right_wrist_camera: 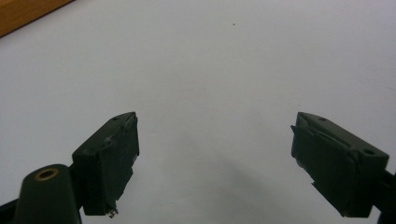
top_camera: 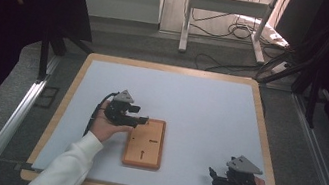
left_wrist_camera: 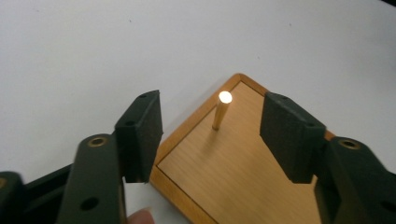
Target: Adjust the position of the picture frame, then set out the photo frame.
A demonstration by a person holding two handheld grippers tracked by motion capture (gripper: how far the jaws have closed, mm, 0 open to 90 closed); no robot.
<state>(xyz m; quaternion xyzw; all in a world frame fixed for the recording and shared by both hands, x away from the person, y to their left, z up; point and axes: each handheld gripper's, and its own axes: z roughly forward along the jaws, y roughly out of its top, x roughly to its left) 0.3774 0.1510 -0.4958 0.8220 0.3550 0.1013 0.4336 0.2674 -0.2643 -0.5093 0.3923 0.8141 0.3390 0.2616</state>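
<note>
A small wooden board (top_camera: 145,142) lies flat on the white mat, left of centre. In the left gripper view a thin brass-coloured peg (left_wrist_camera: 220,112) stands upright near a corner of the board (left_wrist_camera: 233,172). My left gripper (top_camera: 140,118) hovers at the board's far left corner. Its jaws stand open (left_wrist_camera: 210,105), with the peg seen between them but touched by neither pad. My right gripper (top_camera: 213,174) rests near the table's front right edge, open (right_wrist_camera: 215,121) over bare mat, with nothing between its fingers. A corner of the board (right_wrist_camera: 23,14) shows at the upper left of the right gripper view.
The white mat (top_camera: 191,102) covers a table with a wooden rim (top_camera: 171,68). Beyond the far edge stand a metal frame (top_camera: 225,21) and loose cables (top_camera: 233,33) on the floor. Metal rails (top_camera: 11,117) run along both sides.
</note>
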